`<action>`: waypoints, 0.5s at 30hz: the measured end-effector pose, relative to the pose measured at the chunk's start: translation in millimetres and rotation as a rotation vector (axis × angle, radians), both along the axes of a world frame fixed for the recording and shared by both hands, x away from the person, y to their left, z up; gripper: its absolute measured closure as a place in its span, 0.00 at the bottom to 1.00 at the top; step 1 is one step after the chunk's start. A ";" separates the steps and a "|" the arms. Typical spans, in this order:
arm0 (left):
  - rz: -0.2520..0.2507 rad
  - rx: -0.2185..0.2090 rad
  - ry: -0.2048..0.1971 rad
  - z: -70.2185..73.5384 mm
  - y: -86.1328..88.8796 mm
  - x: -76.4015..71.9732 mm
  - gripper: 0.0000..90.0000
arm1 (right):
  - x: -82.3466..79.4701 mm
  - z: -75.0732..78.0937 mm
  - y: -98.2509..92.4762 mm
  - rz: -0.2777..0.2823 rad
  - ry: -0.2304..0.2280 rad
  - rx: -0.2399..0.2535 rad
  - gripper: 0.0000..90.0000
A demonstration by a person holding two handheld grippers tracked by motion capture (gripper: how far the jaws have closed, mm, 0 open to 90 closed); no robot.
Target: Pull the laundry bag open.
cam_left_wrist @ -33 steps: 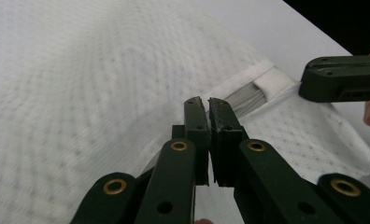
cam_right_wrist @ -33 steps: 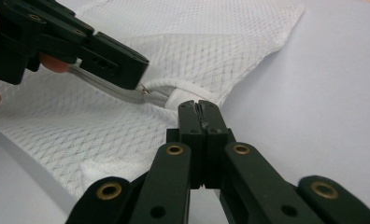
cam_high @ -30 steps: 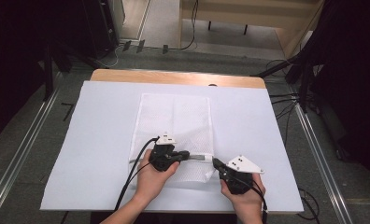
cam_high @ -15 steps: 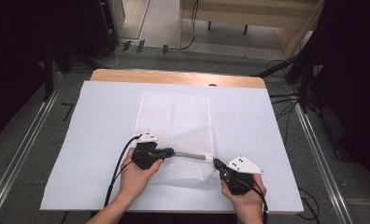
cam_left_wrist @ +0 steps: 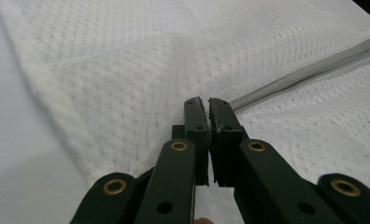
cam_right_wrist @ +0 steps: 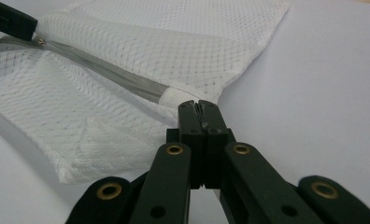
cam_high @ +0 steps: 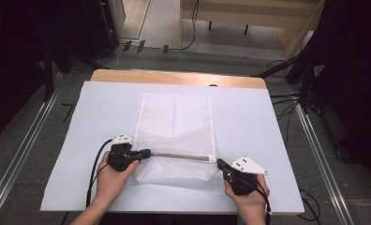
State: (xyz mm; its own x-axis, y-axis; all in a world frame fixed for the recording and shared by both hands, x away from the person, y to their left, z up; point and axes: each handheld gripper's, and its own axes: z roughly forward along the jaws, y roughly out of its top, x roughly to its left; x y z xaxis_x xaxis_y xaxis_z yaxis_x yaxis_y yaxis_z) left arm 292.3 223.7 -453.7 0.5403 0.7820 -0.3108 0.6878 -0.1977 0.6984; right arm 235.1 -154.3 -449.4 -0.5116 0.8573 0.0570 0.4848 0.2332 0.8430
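Both hands reach in low, the left gripper (cam_high: 144,152) and right gripper (cam_high: 219,163) clenched on opposite ends of the mesh bag's (cam_high: 174,122) zipper (cam_high: 181,156), stretched between them. The left gripper view shows its jaws pinching the zipper (cam_left_wrist: 304,72) end. The right gripper view shows a white tab (cam_right_wrist: 173,96) just ahead of its closed jaws.

Even overhead light brightens the white surface (cam_high: 249,122) in the high view, while the floor around it falls into deep dark; shadows are faint. In both gripper views the near tool arms blur and the mesh (cam_right_wrist: 141,51) softens farther off
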 end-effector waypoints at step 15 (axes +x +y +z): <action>0.037 0.026 -0.018 4.3 35.8 -14.2 0.97 | 1.1 -0.5 -3.3 -0.002 0.003 -0.005 1.00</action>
State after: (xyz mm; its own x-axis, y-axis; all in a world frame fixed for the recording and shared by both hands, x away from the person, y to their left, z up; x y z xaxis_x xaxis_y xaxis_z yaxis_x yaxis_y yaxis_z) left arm 278.1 259.5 -449.4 0.5159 0.8094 -0.2805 0.6824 -0.1905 0.7057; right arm 236.2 -157.6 -449.9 -0.5097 0.8587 0.0537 0.4876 0.2368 0.8404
